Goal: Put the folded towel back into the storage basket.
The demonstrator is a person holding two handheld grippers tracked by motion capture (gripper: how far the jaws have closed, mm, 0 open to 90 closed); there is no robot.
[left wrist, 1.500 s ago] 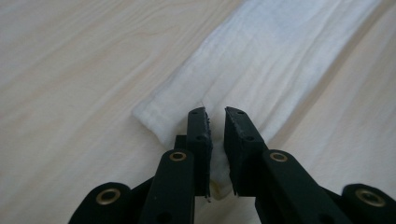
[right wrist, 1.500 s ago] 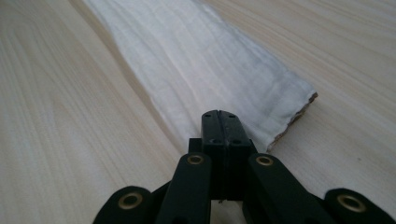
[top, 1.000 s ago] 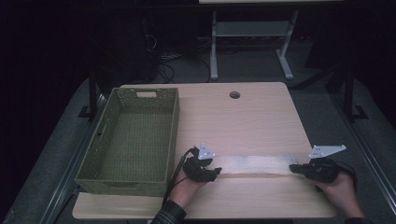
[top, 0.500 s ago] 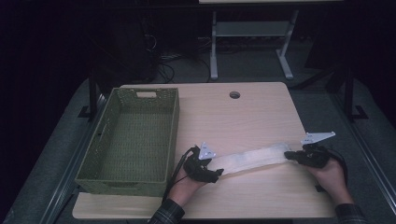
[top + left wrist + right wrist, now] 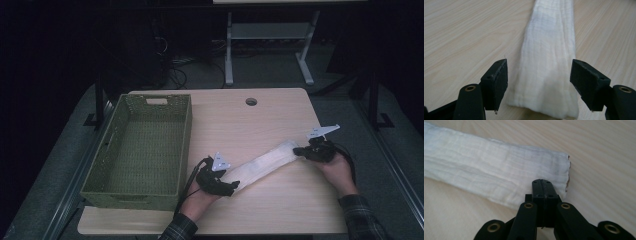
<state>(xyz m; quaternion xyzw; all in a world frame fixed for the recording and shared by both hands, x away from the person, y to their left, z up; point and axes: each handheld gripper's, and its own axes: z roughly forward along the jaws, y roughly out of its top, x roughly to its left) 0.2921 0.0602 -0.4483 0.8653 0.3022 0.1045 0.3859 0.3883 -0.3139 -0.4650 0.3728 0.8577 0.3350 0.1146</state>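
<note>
High view: a long folded white cloth (image 5: 264,163) is laid slantwise on the table (image 5: 260,120), from about 7 o'clock up to 2 o'clock. Its far end is pinched in the clenched jaws of the right gripper (image 5: 300,150). The jaws of the left gripper (image 5: 235,186) have just been opening and are spread clear of the near end. For a clean fold, the pinched end is best carried low and straight along the strip. A green basket (image 5: 140,145) sits at 9 o'clock.

A white cloth (image 5: 262,164) with fine crinkled ribbing lies between the black left gripper (image 5: 539,85) pads and under the black right gripper (image 5: 543,187); beyond them, an olive-green woven basket (image 5: 113,150) on pale wood-grain table (image 5: 260,120)
</note>
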